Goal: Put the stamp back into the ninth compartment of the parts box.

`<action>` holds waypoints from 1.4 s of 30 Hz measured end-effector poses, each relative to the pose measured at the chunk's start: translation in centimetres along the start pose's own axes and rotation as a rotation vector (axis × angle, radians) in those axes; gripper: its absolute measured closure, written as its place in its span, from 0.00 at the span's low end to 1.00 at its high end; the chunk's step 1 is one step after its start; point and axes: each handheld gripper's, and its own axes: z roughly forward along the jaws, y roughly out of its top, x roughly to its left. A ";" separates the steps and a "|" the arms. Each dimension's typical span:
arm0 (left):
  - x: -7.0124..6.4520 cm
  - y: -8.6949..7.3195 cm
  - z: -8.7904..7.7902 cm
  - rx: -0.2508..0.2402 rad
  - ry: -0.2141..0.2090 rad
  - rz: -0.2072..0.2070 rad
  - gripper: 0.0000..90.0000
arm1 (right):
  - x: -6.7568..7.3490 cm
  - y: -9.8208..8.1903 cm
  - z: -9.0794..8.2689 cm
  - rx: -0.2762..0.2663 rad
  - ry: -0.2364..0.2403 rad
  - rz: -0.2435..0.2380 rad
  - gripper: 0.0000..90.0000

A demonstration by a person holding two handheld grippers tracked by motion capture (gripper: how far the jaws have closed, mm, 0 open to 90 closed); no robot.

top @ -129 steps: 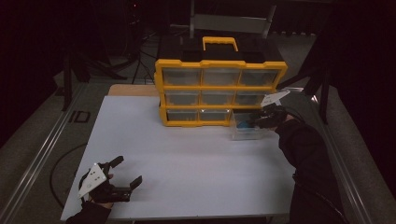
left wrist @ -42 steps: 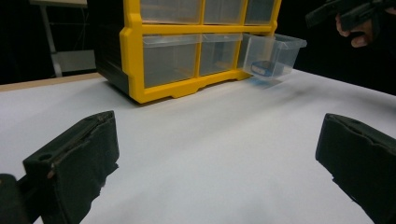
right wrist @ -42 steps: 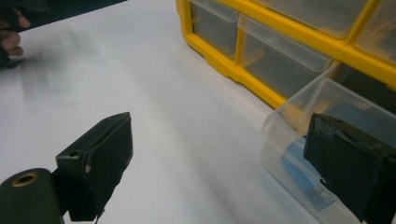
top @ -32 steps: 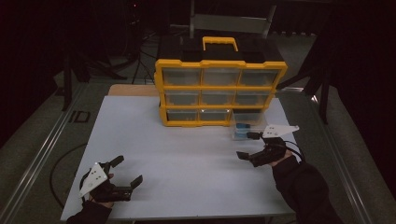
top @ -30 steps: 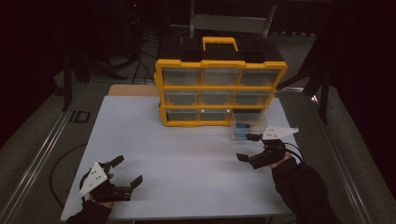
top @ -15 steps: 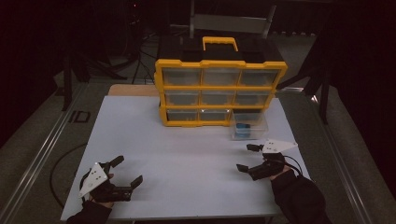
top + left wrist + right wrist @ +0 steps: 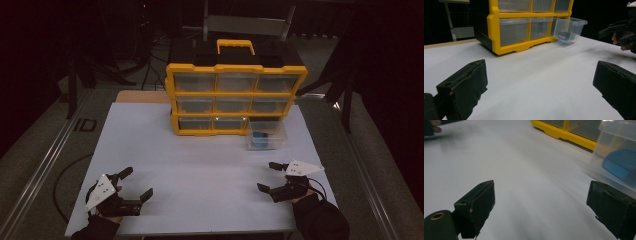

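Drawer (image 7: 266, 136) of clear plastic stands pulled out on the white bench (image 7: 200, 165), just in front of the bottom-right slot of the yellow organizer (image 7: 235, 97) — whether its back end is still in the slot I cannot tell. A blue item (image 7: 259, 138) lies inside it, seen through the wall in the right gripper view as well (image 7: 621, 166). The drawer's long axis runs from the cabinet toward the person's side, so its front face looks at the near edge of the bench.

From there outward, the right hand-held gripper (image 7: 272, 176) is the nearer of the two: it sits on the near right of the bench, the drawer straight ahead of it and a little toward the centre, apart from it with bare bench between. Its jaws are spread wide and grasp nothing; in its own view the drawer (image 7: 616, 160) stands just beyond the far jaw.

The left hand-held gripper (image 7: 136, 184) rests at the near left corner, well apart from the drawer, jaws likewise released and empty — its view shows the drawer (image 7: 569, 28) far off to the right.

My judgement: any move on the drawer falls to the right hand, reaching forward along the drawer's own axis.
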 end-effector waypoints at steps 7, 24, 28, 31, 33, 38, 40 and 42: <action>-0.1 0.1 -0.1 -0.006 -0.001 0.001 0.00 | 0.4 -1.5 -1.0 -0.033 -0.109 0.035 0.09; -0.1 0.0 0.0 0.007 -0.002 0.003 0.00 | 1.0 -2.2 -0.2 -0.018 -0.348 -0.001 0.09; -0.1 0.0 0.0 0.012 -0.002 0.005 0.00 | 1.1 -2.1 0.2 -0.004 -0.359 -0.008 0.09; -0.1 0.0 0.0 0.013 -0.002 0.006 0.00 | 1.1 -2.1 0.2 0.002 -0.360 0.002 0.09; -0.1 0.0 -0.1 0.013 0.000 0.005 0.00 | 1.0 -2.1 0.2 -0.006 -0.338 0.017 0.09; -0.1 0.0 -0.2 0.013 0.001 0.007 0.00 | 1.0 -2.1 0.2 -0.003 -0.332 0.018 0.09; -0.1 0.0 -0.1 0.014 0.000 0.006 0.00 | 1.0 -2.1 0.2 -0.005 -0.331 0.021 0.09; -0.1 0.0 -0.1 0.015 -0.002 0.006 0.00 | 0.9 -2.1 0.2 -0.006 -0.328 0.022 0.09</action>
